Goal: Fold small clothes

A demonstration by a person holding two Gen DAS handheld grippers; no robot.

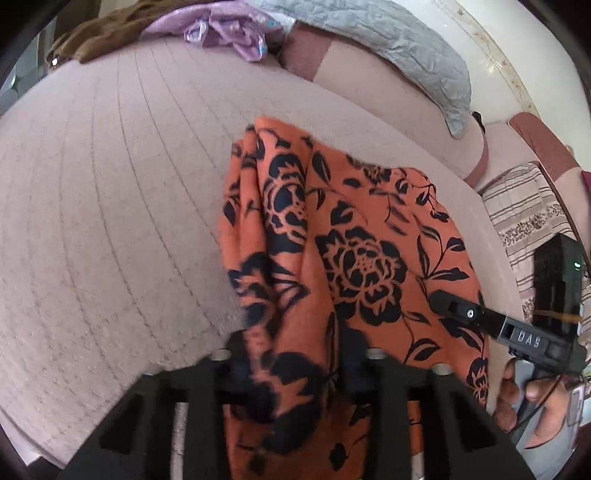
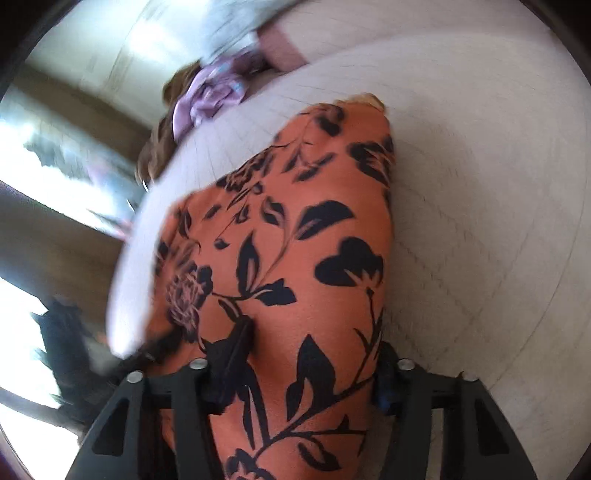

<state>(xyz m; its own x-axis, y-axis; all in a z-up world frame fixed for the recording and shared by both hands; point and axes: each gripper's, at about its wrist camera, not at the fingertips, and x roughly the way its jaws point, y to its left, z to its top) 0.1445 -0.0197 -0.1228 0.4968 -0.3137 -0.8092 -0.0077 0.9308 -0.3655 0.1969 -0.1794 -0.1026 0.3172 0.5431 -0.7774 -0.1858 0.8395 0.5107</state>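
The orange flowered cloth lies on the pink bed cover. The left gripper pinches a bunched fold of it; the right gripper is clamped on another part.

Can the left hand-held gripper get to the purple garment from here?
Probably not yet: the left hand-held gripper is closed on the orange floral cloth, and the purple garment lies across the bed; nothing else blocks it.

My left hand-held gripper has its fingertips buried under the orange cloth. In my right wrist view the room at the left is smeared by blur.
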